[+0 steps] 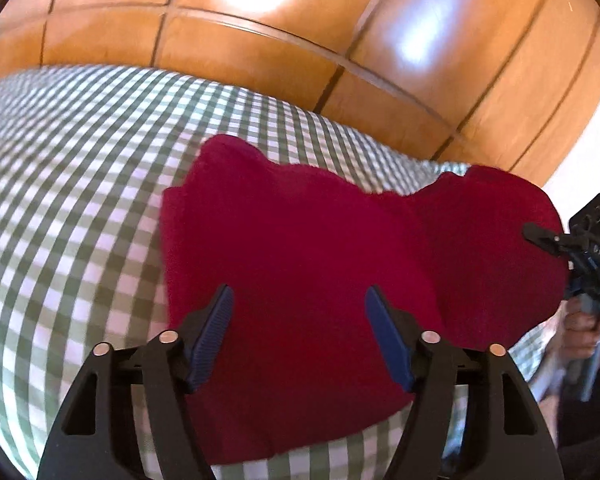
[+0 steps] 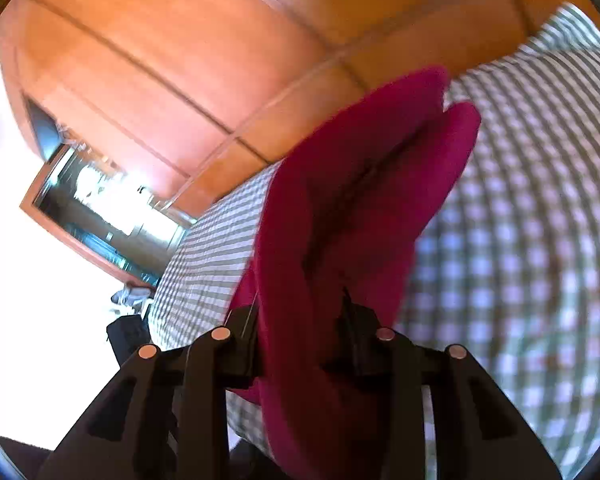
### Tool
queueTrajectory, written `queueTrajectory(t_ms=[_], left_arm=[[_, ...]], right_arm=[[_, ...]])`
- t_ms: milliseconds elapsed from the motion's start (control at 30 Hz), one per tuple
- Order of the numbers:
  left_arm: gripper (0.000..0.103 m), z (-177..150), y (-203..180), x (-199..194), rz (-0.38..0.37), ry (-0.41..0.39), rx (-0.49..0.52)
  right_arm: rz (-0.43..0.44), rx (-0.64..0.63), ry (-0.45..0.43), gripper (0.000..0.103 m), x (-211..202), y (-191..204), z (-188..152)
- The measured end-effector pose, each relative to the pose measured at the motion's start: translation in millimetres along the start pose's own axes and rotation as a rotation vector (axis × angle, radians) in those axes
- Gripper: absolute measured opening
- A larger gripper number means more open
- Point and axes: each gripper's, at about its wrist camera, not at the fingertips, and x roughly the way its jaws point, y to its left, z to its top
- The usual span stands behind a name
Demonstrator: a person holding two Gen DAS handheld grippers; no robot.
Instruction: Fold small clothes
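Note:
A dark red garment (image 1: 292, 272) lies on the green-and-white checked bed cover (image 1: 72, 184). My left gripper (image 1: 299, 332) is open and hovers just above the garment's near part, holding nothing. My right gripper (image 2: 300, 328) is shut on the garment's right edge (image 2: 340, 216) and lifts it up off the cover, so the cloth stands in a fold. The right gripper also shows in the left wrist view (image 1: 548, 240) at the garment's right side.
A wooden panelled headboard (image 1: 260, 20) stands behind the bed. In the right wrist view a framed mirror or doorway (image 2: 100, 208) is at the left, beyond the bed's edge (image 2: 168, 280). Checked cover spreads to the left of the garment.

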Motion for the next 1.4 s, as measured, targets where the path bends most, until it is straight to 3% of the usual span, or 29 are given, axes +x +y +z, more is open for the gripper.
queueTrajectory(t_ms=[133, 367, 600, 667, 700, 767, 933, 1000, 1100, 1267, 1400], left_arm=[[0.062, 2, 30, -21, -0.1, 0.002, -0.088], [0.059, -13, 63, -22, -0.16, 0.078, -0.159], [0.059, -24, 94, -31, -0.154, 0.066, -0.272], [0.059, -23, 103, -40, -0.162, 0.041, -0.312], [0.059, -21, 106, -46, -0.167, 0.025, -0.331], [0.059, -15, 109, -55, -0.167, -0.002, -0.34], [0.075, 1, 105, -73, -0.229, -0.061, -0.37], [0.075, 8, 97, -77, -0.249, -0.072, -0.358], [0.075, 13, 82, -82, -0.29, -0.072, -0.326], [0.076, 16, 46, -81, -0.362, -0.023, -0.225], [0.077, 8, 32, -70, -0.314, 0.048, -0.165]], right_arm=[[0.013, -0.076, 0.045, 0.03, 36, 48, 7], [0.016, -0.217, 0.186, 0.03, 127, 120, -16], [-0.079, -0.352, 0.339, 0.03, 201, 134, -62], [-0.096, -0.415, 0.347, 0.039, 207, 139, -71], [-0.094, -0.452, 0.344, 0.043, 207, 142, -76], [-0.057, -0.491, 0.34, 0.069, 202, 149, -82], [0.05, -0.503, 0.291, 0.078, 165, 154, -90], [0.04, -0.484, 0.251, 0.079, 141, 143, -93], [-0.055, -0.457, 0.206, 0.08, 107, 110, -100], [-0.218, -0.389, 0.22, 0.079, 81, 57, -119], [-0.261, -0.332, 0.231, 0.075, 82, 35, -134]])
